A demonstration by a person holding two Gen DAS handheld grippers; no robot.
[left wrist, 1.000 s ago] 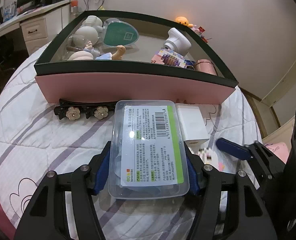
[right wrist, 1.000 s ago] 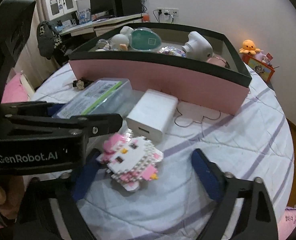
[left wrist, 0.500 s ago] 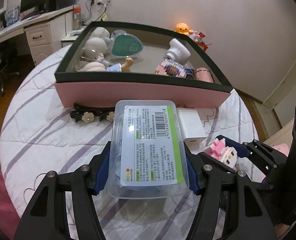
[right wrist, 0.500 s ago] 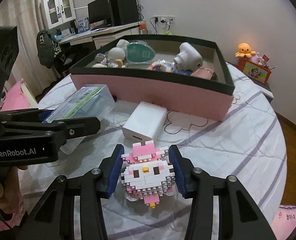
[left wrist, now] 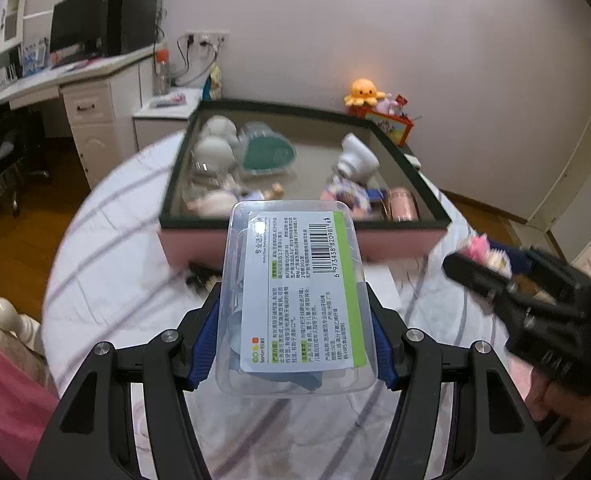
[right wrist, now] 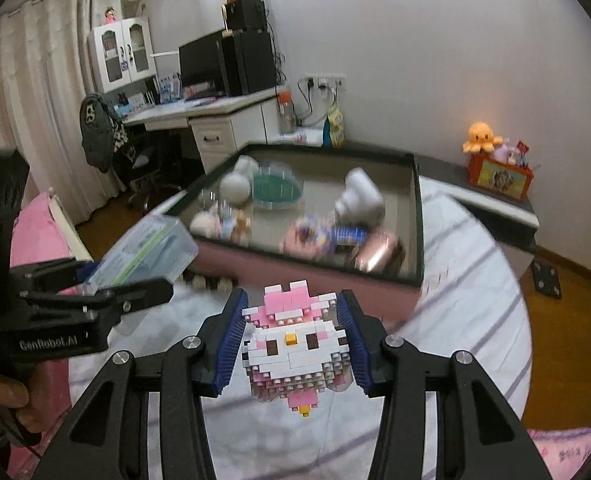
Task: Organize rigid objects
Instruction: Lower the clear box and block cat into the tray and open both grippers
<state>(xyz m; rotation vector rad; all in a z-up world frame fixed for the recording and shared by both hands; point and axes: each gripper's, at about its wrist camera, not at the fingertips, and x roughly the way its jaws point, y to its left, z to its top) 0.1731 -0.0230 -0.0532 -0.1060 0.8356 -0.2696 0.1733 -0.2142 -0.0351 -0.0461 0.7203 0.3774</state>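
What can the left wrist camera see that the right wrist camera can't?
Only the left wrist view shows the printed barcode label on the clear plastic box held by the left gripper. Only the right wrist view shows the face of the pink and white brick-built toy in the right gripper, and the curtains. Both show the pink storage box with a black rim.

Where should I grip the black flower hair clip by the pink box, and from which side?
Judging from the blurred views, grip the hair clip across its narrow width near the middle, coming from above. It lies flat on the bedspread, long axis along the pink box's front wall, so a side approach looks blocked.
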